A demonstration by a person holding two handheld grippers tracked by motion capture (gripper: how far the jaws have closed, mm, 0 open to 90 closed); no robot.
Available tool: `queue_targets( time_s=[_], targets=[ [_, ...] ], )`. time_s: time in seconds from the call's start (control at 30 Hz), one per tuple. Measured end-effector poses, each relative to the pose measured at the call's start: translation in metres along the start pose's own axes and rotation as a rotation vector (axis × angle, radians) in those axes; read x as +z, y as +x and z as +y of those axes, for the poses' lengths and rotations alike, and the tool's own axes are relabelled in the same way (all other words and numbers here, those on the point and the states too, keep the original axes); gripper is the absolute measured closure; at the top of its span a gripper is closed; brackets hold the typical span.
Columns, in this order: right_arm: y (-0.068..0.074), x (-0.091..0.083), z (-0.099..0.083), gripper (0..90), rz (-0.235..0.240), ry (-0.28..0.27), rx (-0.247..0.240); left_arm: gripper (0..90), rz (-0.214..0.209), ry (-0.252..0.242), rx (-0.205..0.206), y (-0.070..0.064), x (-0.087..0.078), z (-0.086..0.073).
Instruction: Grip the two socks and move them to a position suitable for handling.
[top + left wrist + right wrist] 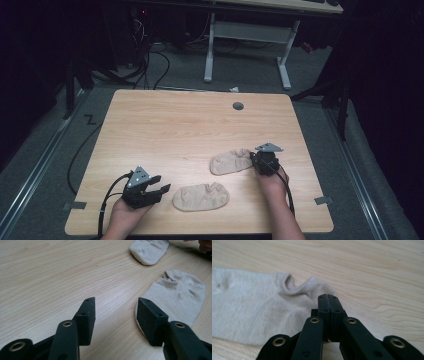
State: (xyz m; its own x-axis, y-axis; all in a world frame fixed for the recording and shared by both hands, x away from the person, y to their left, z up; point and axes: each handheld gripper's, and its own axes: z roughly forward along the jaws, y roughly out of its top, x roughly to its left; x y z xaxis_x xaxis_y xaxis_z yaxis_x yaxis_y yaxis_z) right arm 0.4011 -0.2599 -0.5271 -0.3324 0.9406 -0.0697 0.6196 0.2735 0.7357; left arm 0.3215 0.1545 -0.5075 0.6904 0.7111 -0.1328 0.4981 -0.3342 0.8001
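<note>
The right gripper (327, 298) is pressing its jaws together at the heel edge of the far sock (254, 312), and since the pads are meeting with no cloth plainly showing between them, I cannot tell whether a pinch of fabric is caught there. The left gripper (116, 303) is holding its jaws wide apart over bare wood, with the near sock (175, 297) lying just ahead and to the right of them, its edge reaching the right-hand jaw. In the high view the near sock (201, 196) is lying with its long axis across the table, just beside the left gripper (161, 186), so the left hand (125, 212) is the nearer one and a short move sideways looks enough. The far sock (230, 162) is lying likewise, apart from its mate. The wooden table (170, 125) is standing on grey carpet in a dim room, with a white desk frame (247, 35) behind.
</note>
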Motion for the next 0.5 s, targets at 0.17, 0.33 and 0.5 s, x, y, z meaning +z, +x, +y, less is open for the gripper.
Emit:
queue_targets(
  time_s=[0.17, 0.33, 0.5],
  targets=[
    [0.008, -0.002, 0.000, 89.8, 0.018, 0.008, -0.022, 49.3, 0.003, -0.004, -0.003, 0.000, 0.000, 0.000],
    [0.024, -0.006, -0.001, 89.7, 0.064, 0.009, -0.053, 49.3, 0.003, -0.003, -0.002, 0.000, 0.000, 0.000],
    [0.041, -0.007, -0.001, 89.4, 0.108, 0.012, -0.077, 49.3, 0.005, -0.002, 0.001, -0.001, 0.001, 0.000]
  ],
)
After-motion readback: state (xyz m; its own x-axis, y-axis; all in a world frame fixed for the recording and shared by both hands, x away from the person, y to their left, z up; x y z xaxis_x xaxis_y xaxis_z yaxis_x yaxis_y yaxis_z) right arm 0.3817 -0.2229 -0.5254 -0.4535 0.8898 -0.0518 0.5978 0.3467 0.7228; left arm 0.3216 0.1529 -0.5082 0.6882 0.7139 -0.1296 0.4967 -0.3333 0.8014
